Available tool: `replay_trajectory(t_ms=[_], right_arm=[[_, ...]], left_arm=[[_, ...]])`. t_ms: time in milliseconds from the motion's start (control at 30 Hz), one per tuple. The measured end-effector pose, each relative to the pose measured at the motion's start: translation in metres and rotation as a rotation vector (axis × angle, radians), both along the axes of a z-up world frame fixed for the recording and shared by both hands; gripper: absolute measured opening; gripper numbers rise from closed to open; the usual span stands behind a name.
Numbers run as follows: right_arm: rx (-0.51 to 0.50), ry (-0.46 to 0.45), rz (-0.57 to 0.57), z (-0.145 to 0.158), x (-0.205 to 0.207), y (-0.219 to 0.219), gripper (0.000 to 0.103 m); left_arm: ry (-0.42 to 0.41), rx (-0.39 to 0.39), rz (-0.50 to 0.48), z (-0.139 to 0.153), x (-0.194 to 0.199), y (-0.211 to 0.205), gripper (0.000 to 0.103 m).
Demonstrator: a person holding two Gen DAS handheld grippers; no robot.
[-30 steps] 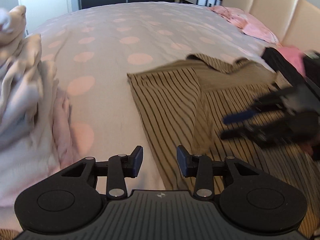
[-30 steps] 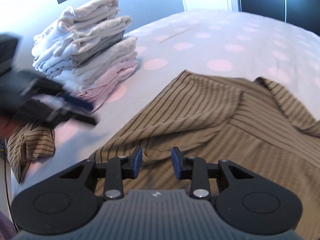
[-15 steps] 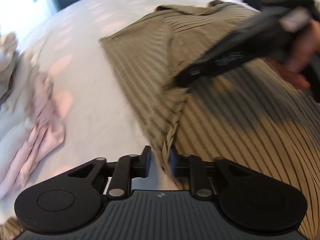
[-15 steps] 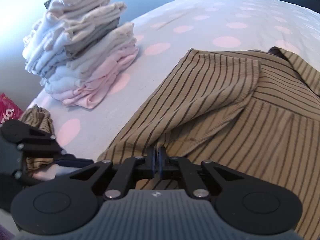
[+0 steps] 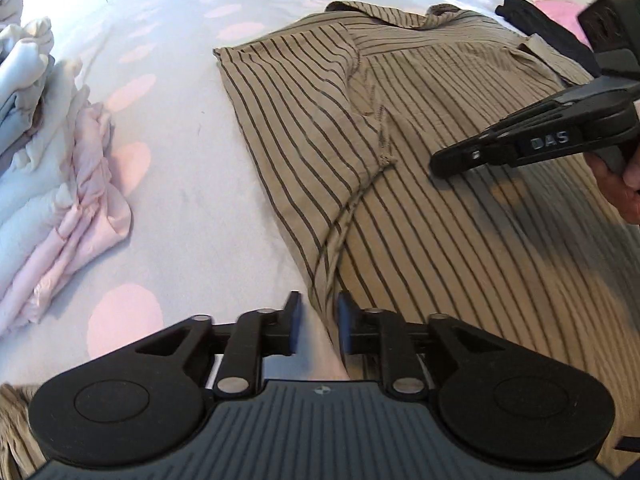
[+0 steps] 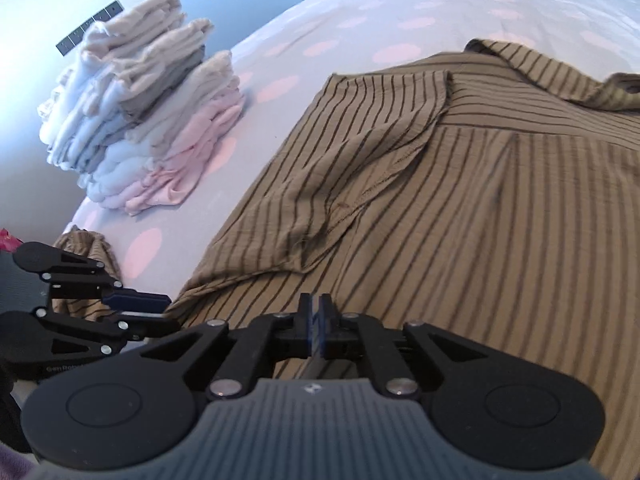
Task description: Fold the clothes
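- Striped shirt (image 5: 460, 240) lies spread on polka-dot bed (image 5: 192, 184), sleeve folded over its body.
- Left gripper (image 5: 316, 322): fingers apart w/ shirt's edge between them (not clamped).
- Right gripper (image 6: 316, 322): fingers pressed together, low over the shirt; whether cloth is pinched, can't tell.
- Folded stack (image 6: 152, 120) beside the shirt.

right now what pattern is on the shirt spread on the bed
Olive-tan shirt with thin dark stripes; clearest in the right wrist view.
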State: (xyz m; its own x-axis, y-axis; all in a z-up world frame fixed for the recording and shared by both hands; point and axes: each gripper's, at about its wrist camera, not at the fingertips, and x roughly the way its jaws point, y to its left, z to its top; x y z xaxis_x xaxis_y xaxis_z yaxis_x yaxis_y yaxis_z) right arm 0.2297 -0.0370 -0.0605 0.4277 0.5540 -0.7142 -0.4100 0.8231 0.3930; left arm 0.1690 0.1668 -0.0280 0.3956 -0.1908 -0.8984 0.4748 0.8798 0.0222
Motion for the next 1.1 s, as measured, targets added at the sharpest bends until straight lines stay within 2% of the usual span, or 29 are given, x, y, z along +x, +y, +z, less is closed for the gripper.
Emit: replay_trajectory(t_ms=[233,367,567,800,900,967,1067,1100], right_arm=[[0.007,-0.063,-0.010,0.028,-0.065,-0.021,0.008],[0.031,-0.093,-0.017,0.038,-0.106,-0.029,0.020],[0.031,-0.106,-0.005,0.044,-0.155,-0.032,0.028],[0.027,-0.117,0.008,0.050,-0.212,-0.034,0.031],[-0.017,-0.079,0.006,0.044,-0.228,-0.024,0.032],[-0.025,-0.050,0.008,0.040,-0.236,-0.017,0.035],[-0.031,-0.008,0.012,0.032,-0.248,-0.007,0.036],[-0.044,-0.003,0.022,0.030,-0.252,-0.002,0.036]], left_arm=[[0.066,-0.002,-0.011,-0.004,-0.047,0.004,0.036],[0.103,0.000,-0.018,-0.008,-0.076,0.006,0.037],[0.134,-0.022,-0.010,-0.013,-0.122,0.008,0.036],[0.114,-0.032,0.056,-0.012,-0.167,0.012,0.036],[0.116,-0.012,0.067,-0.012,-0.180,0.010,0.035],[0.120,0.001,0.074,-0.013,-0.186,0.009,0.033],[0.138,0.012,0.084,-0.014,-0.192,0.006,0.023],[0.146,0.011,0.084,-0.014,-0.194,0.004,0.014]])
